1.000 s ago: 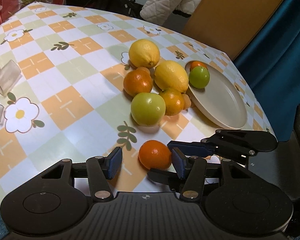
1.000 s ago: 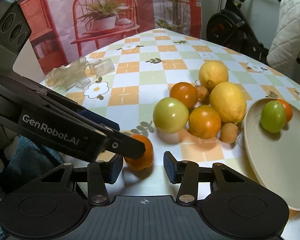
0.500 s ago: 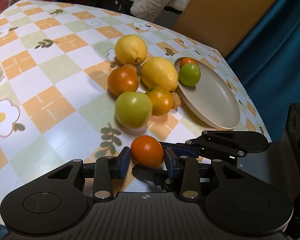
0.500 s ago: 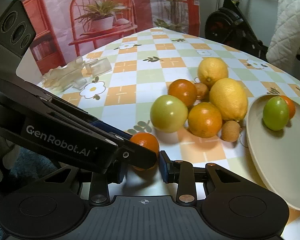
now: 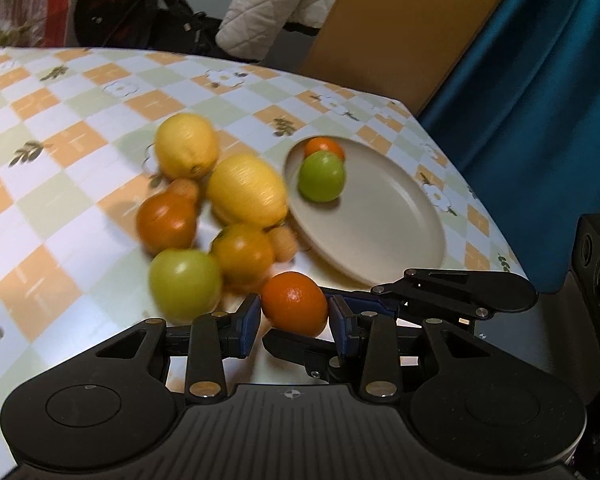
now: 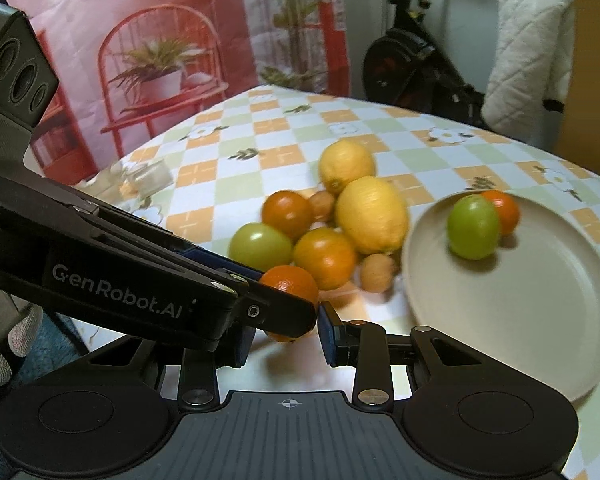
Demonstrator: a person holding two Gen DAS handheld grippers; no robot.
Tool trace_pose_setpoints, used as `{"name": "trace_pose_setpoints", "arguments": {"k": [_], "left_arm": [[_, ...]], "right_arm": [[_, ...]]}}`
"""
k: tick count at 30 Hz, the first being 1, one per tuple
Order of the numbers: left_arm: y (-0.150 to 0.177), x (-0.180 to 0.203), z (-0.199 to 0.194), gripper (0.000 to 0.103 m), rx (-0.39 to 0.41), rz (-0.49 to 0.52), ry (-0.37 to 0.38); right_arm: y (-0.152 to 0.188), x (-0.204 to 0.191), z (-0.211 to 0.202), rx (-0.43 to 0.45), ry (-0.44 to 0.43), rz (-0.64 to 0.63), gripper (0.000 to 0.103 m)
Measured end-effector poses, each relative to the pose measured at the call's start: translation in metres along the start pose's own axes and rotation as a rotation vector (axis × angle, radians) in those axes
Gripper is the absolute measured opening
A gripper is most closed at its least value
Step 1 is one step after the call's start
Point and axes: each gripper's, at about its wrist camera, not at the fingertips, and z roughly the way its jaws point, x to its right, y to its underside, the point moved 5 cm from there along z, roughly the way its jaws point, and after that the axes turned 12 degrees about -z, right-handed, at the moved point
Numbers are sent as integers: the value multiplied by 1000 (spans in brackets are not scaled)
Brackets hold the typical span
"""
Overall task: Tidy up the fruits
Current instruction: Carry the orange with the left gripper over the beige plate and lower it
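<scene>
A small orange [image 5: 294, 304] sits between the pads of my left gripper [image 5: 294, 320], which is shut on it just above the checked tablecloth. My right gripper [image 6: 286, 336] reaches in from the right and is shut on the same orange [image 6: 290, 286] crosswise, though the left gripper's finger [image 6: 140, 280] partly hides it. To the right lies a beige plate [image 5: 380, 240] holding a green fruit [image 5: 321, 176] and a small orange fruit [image 5: 324, 147]. Left of the plate is a pile of two lemons [image 5: 247, 190], two oranges [image 5: 166, 222], a green fruit [image 5: 184, 282] and small brown fruits.
Clear plastic pieces [image 6: 148, 174] lie near the table's far left edge. The plate [image 6: 520, 312] sits close to the table's right edge, with a blue curtain [image 5: 540, 100] beyond it. An exercise bike [image 6: 412, 68] and a white quilted jacket [image 6: 528, 44] stand behind the table.
Both grippers closed on the small orange. They have since carried it off the cloth and to the right, closer to the pile and the plate.
</scene>
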Motion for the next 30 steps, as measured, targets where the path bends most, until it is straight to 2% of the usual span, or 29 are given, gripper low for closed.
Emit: {"name": "trace_pose_setpoints", "arguments": {"k": [19,30], "left_arm": [[-27,48,28,39,-3,81,47],[-35,57,43,39,-10,98,55]], "right_arm": [[2,59,-23,58,97,97,31],[7,79,-23,64,128,121,31]]}}
